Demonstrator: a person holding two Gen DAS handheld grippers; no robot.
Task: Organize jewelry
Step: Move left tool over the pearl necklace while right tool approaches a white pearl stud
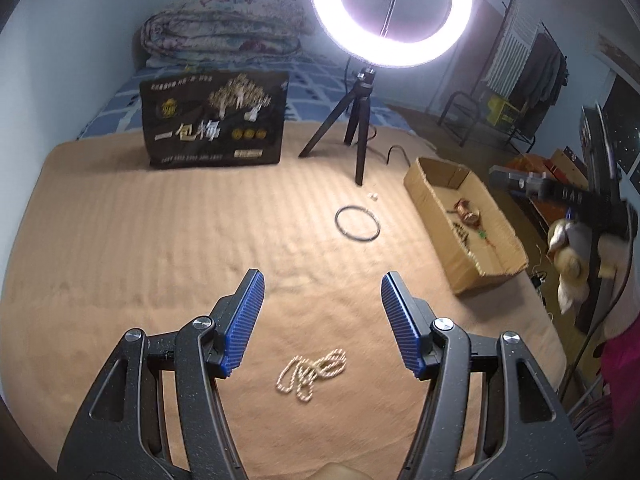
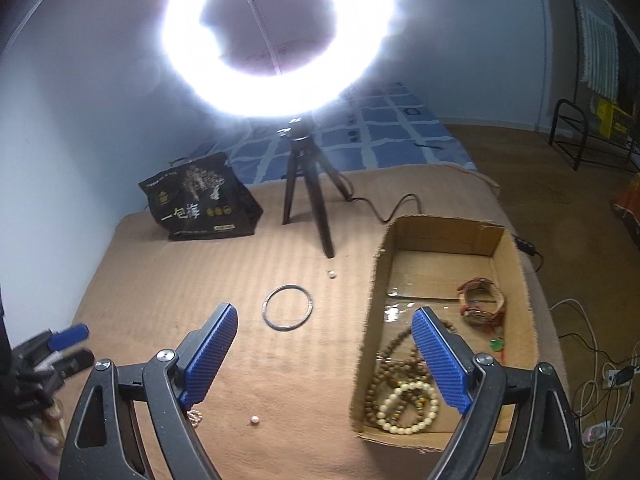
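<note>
Tan blanket (image 1: 160,240) supports the cardboard box (image 2: 440,240) of beads. Left gripper (image 1: 322,320) hovers low, jaws spread, over the pearl necklace (image 1: 312,370). Right gripper (image 2: 324,356), jaws spread, straddles the box's near wall; the metal bangle (image 2: 287,308) lies ahead.

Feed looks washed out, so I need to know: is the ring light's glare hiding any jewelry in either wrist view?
Left wrist: ring light glares only up top; pearl necklace and bangle read clearly. Right wrist: heavier bloom, yet cardboard box contents stay visible.
</note>
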